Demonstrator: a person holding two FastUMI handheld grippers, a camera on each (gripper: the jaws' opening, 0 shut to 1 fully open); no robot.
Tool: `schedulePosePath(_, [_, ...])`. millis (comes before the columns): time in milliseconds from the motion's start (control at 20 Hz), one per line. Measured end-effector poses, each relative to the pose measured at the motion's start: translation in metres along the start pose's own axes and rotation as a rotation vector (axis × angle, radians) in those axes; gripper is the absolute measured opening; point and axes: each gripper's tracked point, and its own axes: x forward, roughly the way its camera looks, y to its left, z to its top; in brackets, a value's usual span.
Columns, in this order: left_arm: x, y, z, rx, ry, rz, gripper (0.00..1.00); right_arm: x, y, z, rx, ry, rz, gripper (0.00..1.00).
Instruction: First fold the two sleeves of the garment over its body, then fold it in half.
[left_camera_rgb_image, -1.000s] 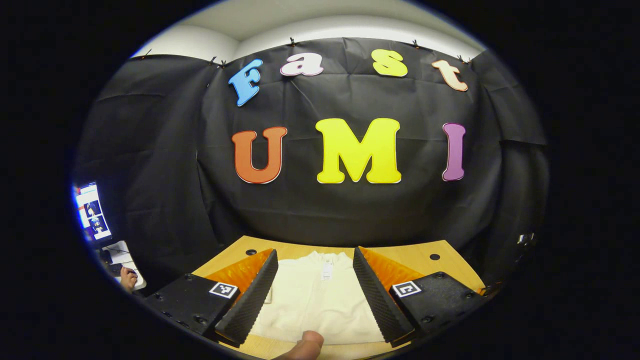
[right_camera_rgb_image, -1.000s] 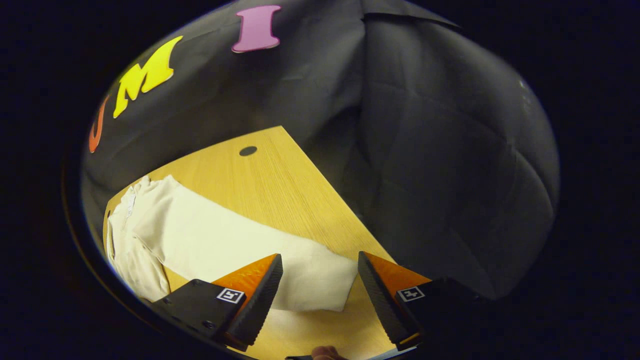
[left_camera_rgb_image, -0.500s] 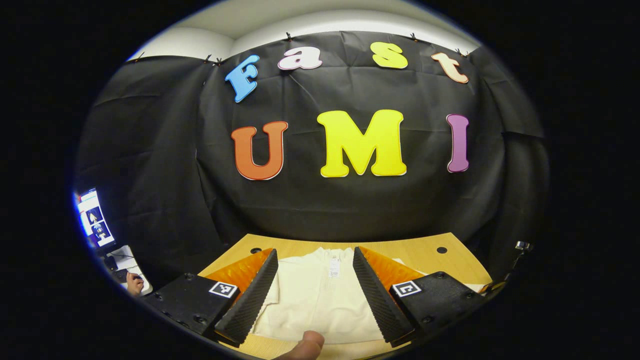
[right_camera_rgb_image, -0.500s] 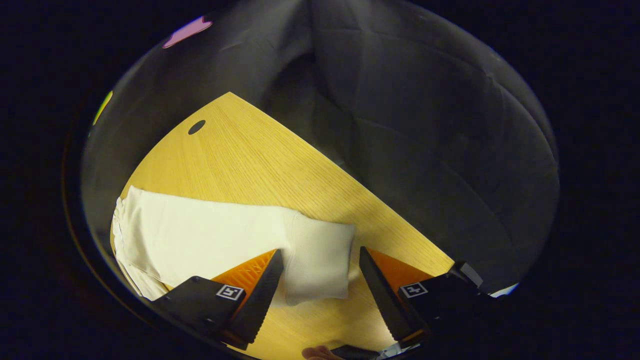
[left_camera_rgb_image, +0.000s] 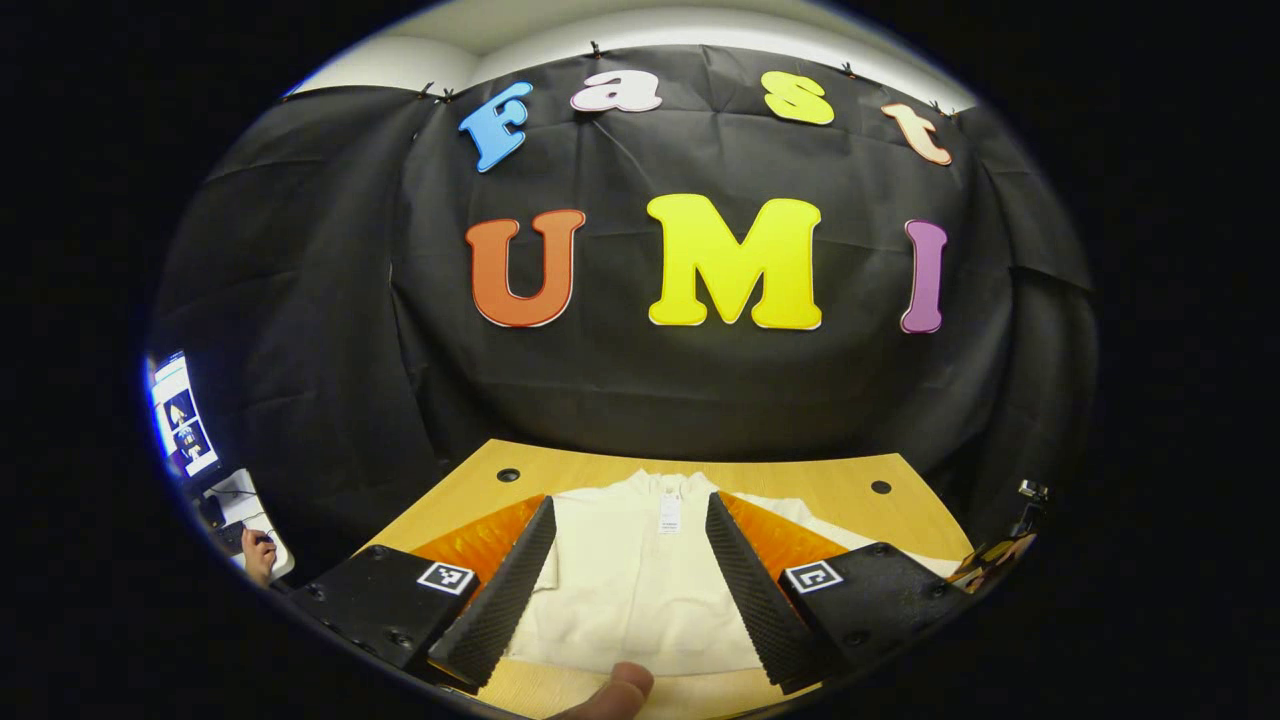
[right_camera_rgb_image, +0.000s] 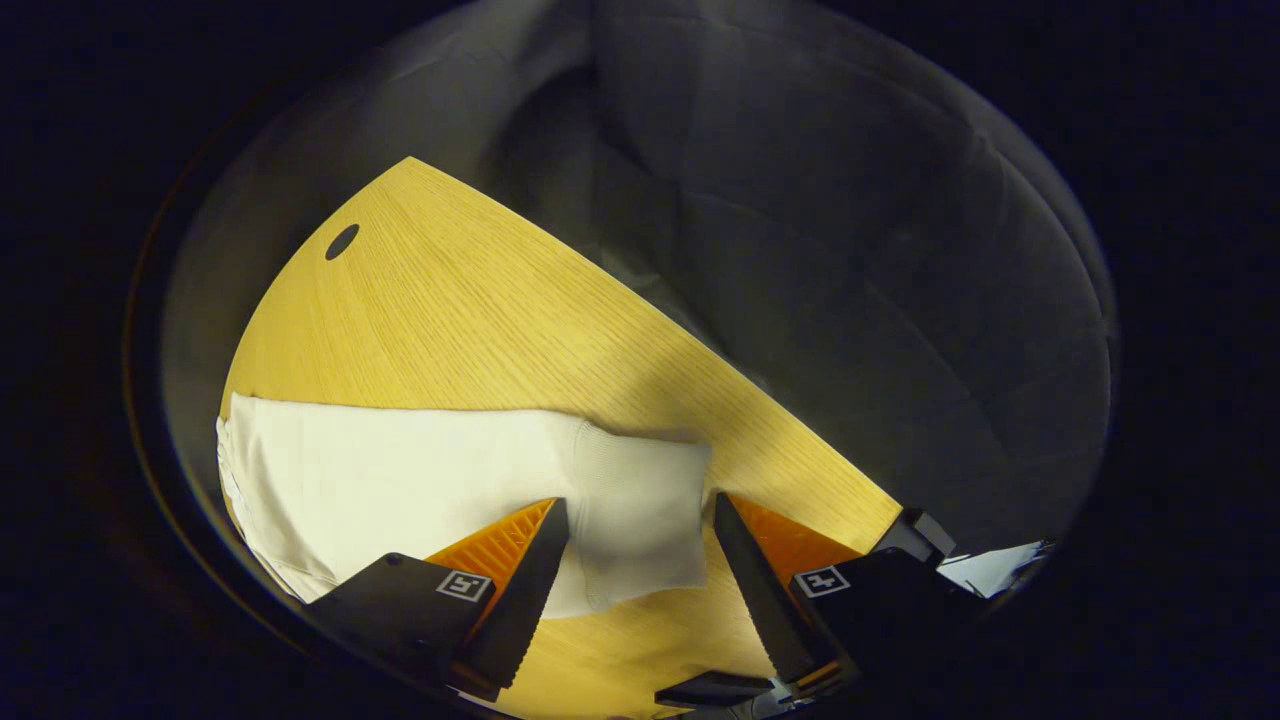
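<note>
Cream garment flat on wooden counter, collar toward booth wall. Left hand-held gripper above garment body, fingers spread wide, nothing held; fingertip of holding hand at near edge. Monitor and second person's hand far left of garment, off counter. Right hand-held gripper fingers wide apart, straddling sleeve cuff; contact with cloth cannot be told. Sleeve stretched out from garment across counter. Counter hole beyond sleeve.
</note>
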Motion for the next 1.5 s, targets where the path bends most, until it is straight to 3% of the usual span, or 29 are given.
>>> schedulePosePath(250, [-0.004, 0.004, 0.005, 0.003, -0.038, -0.008, 0.96, 0.001, 0.0, 0.002, -0.001, 0.118, -0.007, 0.92])
schedulePosePath(600, [-0.006, 0.018, -0.002, -0.009, -0.024, 0.009, 0.96, 0.002, 0.004, 0.006, -0.015, 0.131, -0.004, 0.9])
schedulePosePath(650, [-0.007, 0.021, -0.003, -0.012, -0.024, 0.013, 0.96, 0.002, 0.01, 0.005, -0.024, 0.135, 0.003, 0.83])
schedulePosePath(700, [-0.008, 0.023, -0.002, -0.013, -0.028, 0.013, 0.96, 0.002, 0.011, 0.006, -0.037, 0.144, 0.01, 0.63])
schedulePosePath(800, [-0.008, 0.026, -0.002, -0.01, -0.028, 0.015, 0.96, 0.001, 0.009, 0.003, -0.032, 0.161, 0.022, 0.41])
schedulePosePath(850, [-0.007, 0.027, -0.004, -0.008, -0.025, 0.018, 0.96, 0.001, 0.014, 0.001, -0.006, 0.179, 0.031, 0.35])
schedulePosePath(900, [-0.008, 0.028, -0.004, -0.008, -0.023, 0.017, 0.96, -0.001, 0.013, -0.003, 0.025, 0.196, 0.028, 0.15])
schedulePosePath(1100, [-0.009, 0.037, -0.005, 0.002, -0.024, 0.024, 0.96, -0.007, 0.012, -0.004, 0.055, 0.185, 0.02, 0.14])
schedulePosePath(1150, [-0.007, 0.039, -0.006, 0.002, -0.027, 0.023, 0.96, -0.01, 0.013, -0.001, 0.05, 0.167, 0.018, 0.07])
schedulePosePath(1500, [-0.003, 0.047, -0.001, -0.021, -0.062, -0.025, 0.96, -0.06, 0.039, 0.018, -0.024, 0.064, 0.05, 0.07])
